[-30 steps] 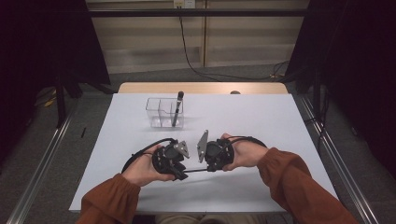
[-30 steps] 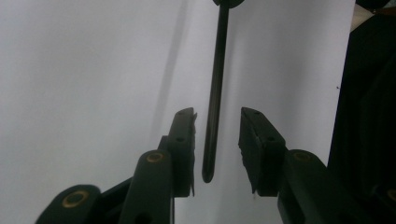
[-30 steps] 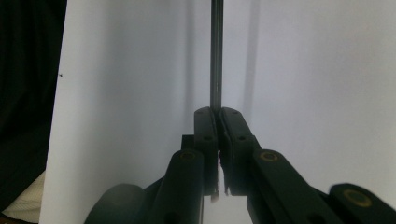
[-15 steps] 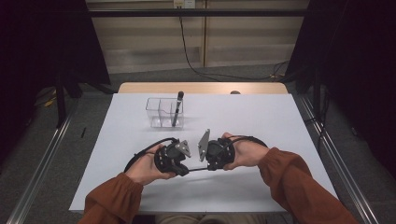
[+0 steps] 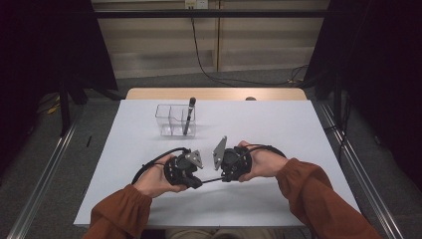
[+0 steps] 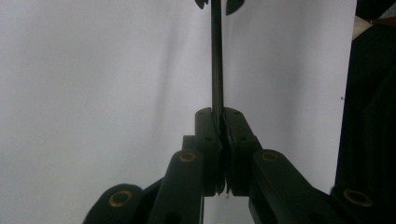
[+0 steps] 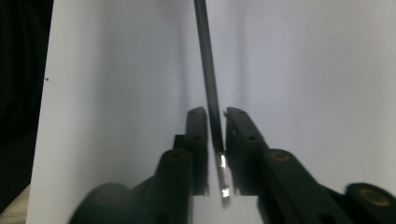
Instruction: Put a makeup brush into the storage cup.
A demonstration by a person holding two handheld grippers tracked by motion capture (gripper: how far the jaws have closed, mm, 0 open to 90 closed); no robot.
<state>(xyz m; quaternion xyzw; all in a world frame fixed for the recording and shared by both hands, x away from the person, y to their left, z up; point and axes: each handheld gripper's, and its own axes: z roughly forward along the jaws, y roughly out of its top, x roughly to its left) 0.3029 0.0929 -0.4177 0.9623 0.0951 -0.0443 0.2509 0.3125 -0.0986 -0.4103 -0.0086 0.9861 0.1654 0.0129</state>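
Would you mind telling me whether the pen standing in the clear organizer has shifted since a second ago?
No. The pen stands in the same right-hand compartment of the clear organizer, leaning the same way, with the table's far wooden edge behind it as before.

A thin black rod (image 5: 211,180) lies level just above the white table, in the lower middle of the high view, spanning the two grippers. Its one end is clamped between the left gripper's (image 6: 219,116) jaws. Its other end, tipped with silver metal, sits between the right gripper's (image 7: 215,116) slightly parted jaws.
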